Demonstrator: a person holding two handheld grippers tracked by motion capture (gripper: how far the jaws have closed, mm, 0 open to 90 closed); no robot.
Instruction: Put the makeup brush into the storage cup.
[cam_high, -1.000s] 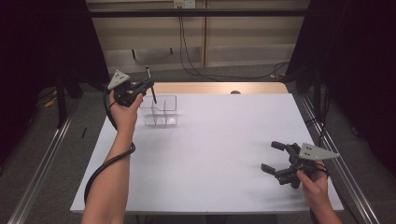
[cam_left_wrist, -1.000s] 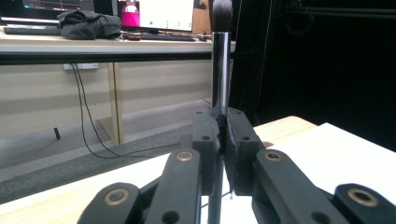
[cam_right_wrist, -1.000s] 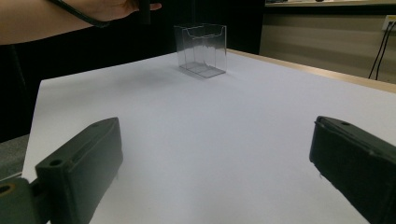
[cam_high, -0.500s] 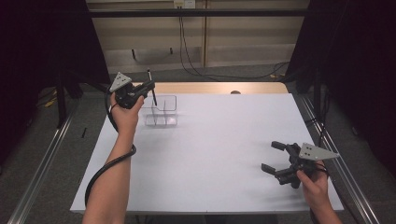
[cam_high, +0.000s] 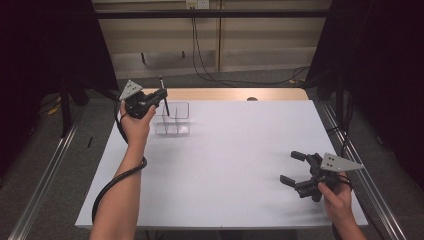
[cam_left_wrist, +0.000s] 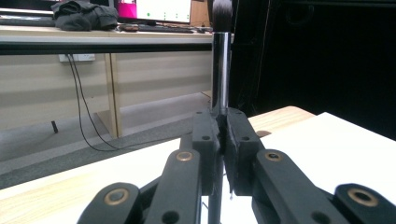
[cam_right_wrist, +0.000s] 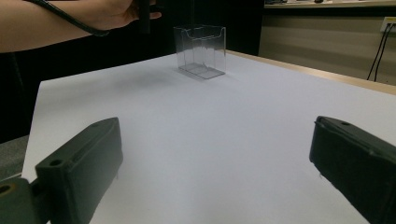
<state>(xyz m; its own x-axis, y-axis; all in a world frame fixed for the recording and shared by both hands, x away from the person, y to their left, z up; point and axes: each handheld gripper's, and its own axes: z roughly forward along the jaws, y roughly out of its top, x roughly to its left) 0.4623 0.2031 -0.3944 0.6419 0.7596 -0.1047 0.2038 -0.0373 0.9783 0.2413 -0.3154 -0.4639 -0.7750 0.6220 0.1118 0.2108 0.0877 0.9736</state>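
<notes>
compared with a second ago very little differs: the left gripper (cam_high: 161, 95) sits at nearly the same spot above the far left of the counter (cam_high: 225, 165), perhaps a touch further from the clear plastic two-compartment holder (cam_high: 173, 120), and the right gripper (cam_high: 291, 168) has not shifted at all. the holder stands on the white sheet that covers the counter, near its far left corner, with a strip of bare wood showing along the far edge. a black cable trails from the left gripper down along the person's forearm, and more cables hang against the pale wall beyond the counter. nothing lies on the counter between the two hands, and nothing blocks the way to the holder. the left gripper's jaws are closed tight on a slim brush with a shiny dark metal handle and a dark bristle tip (cam_left_wrist: 220, 70); in the left gripper view the handle rises upright from between the two pads (cam_left_wrist: 240, 135), bristles at the top, and its lower end passes down below them. in the high view the brush stands just at the holder's near-left upper rim, its lower end over the holder; whether it touches the plastic i cannot tell. the right gripper rests low at the near right of the counter, well apart from the holder, its jaws spread wide with nothing between them.
</notes>
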